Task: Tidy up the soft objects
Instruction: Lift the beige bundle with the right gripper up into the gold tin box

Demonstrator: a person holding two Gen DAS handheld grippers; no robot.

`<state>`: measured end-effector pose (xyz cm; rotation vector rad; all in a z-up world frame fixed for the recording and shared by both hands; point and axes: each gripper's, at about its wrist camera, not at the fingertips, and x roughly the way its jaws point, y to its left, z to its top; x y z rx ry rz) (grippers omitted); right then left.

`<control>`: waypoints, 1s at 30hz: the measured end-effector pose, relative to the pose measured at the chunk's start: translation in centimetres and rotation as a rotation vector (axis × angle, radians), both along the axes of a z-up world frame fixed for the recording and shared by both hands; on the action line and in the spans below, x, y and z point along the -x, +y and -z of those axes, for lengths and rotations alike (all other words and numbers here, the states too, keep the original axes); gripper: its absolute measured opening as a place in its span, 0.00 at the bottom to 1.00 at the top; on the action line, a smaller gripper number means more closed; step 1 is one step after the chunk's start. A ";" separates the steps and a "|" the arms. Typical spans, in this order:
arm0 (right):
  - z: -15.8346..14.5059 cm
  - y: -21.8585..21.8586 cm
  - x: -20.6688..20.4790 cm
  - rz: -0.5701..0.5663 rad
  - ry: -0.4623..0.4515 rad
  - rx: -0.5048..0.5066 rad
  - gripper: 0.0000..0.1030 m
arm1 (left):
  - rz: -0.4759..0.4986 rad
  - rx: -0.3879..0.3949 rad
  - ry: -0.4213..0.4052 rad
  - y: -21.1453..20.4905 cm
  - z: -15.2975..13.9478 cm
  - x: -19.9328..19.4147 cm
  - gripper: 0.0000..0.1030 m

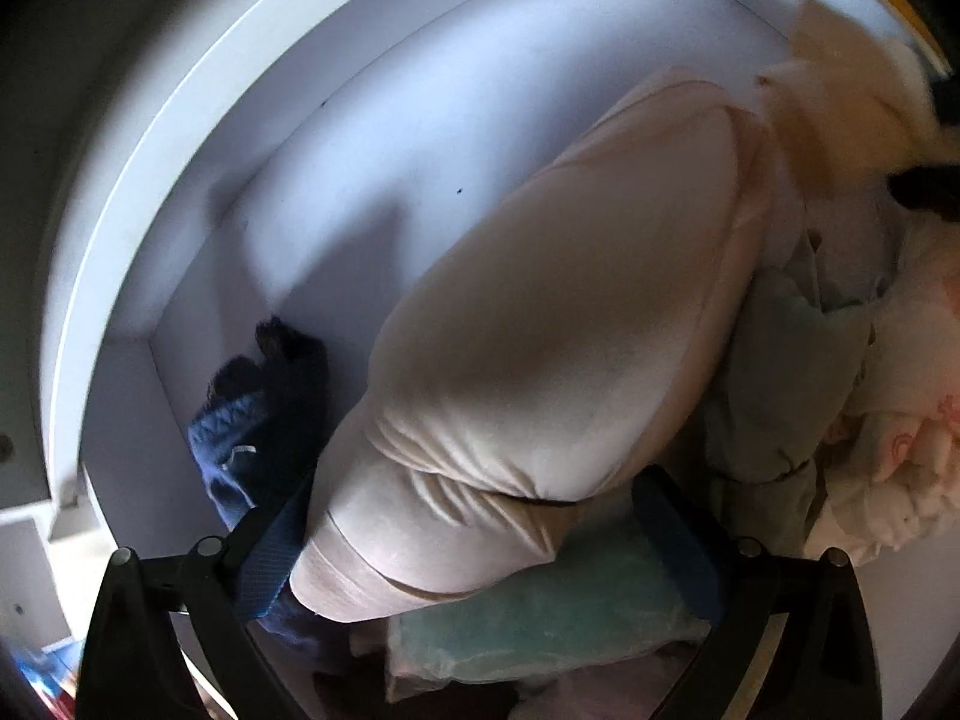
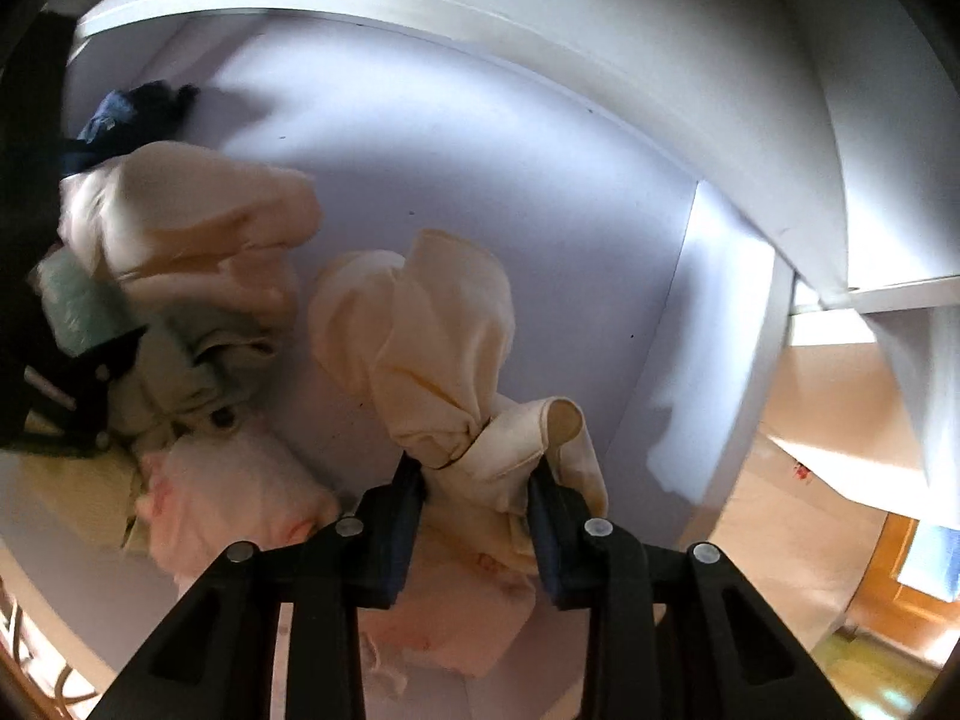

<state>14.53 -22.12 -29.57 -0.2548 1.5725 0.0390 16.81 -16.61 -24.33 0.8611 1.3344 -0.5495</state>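
Observation:
Both views look down into a white drawer point(image 1: 372, 138). My left gripper point(image 1: 474, 531) is shut on a large beige garment point(image 1: 558, 312) that bulges up between its blue pads point(image 1: 270, 546). Under it lies a teal folded cloth point(image 1: 540, 618). My right gripper point(image 2: 477, 480) is shut on a twisted cream cloth point(image 2: 432, 324), which hangs over the drawer floor point(image 2: 510, 180). In the right wrist view the beige garment point(image 2: 192, 228) sits at the left, beside the black left gripper point(image 2: 60, 384).
A dark blue garment point(image 1: 258, 414) lies in the drawer's far corner. Grey-green cloth point(image 1: 780, 372) and pink-patterned white cloth point(image 2: 240, 480) are piled between the grippers. The drawer's side wall point(image 2: 720, 312) rises at the right, with wooden floor point(image 2: 810, 420) beyond it.

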 end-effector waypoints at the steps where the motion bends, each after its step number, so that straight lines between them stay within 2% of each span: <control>1: -0.4 0.5 0.2 -0.019 0.001 0.018 0.32 | -0.019 0.005 0.006 0.1 0.0 -0.2 0.99; 3: -1.0 1.3 1.0 -0.038 0.003 0.038 0.32 | -0.051 0.023 0.025 0.3 0.0 -0.5 0.96; 9: -4.0 1.9 2.8 0.023 -0.021 -0.003 0.32 | -0.107 0.085 0.111 0.6 -0.5 -1.2 0.72; 14: -7.1 1.2 4.2 0.145 -0.073 -0.163 0.32 | -0.130 0.106 0.117 0.6 -0.8 -0.8 0.58; 19: -9.1 0.5 6.0 0.249 -0.093 -0.280 0.31 | -0.181 0.123 0.142 1.7 -0.7 -0.3 0.50; 24: -10.5 -1.4 6.8 0.384 -0.080 -0.392 0.31 | -0.197 0.114 0.134 2.4 -0.8 0.2 0.53; 26: -10.8 -2.9 6.1 0.426 -0.077 -0.432 0.31 | -0.187 0.097 0.114 2.9 -0.5 0.7 0.65; 28: -11.8 -4.1 6.3 0.458 -0.082 -0.464 0.31 | -0.173 0.073 0.083 2.3 -0.5 1.2 0.74; 30: -12.8 -4.3 6.7 0.477 -0.094 -0.493 0.31 | -0.151 0.085 0.076 1.7 -1.1 1.9 0.77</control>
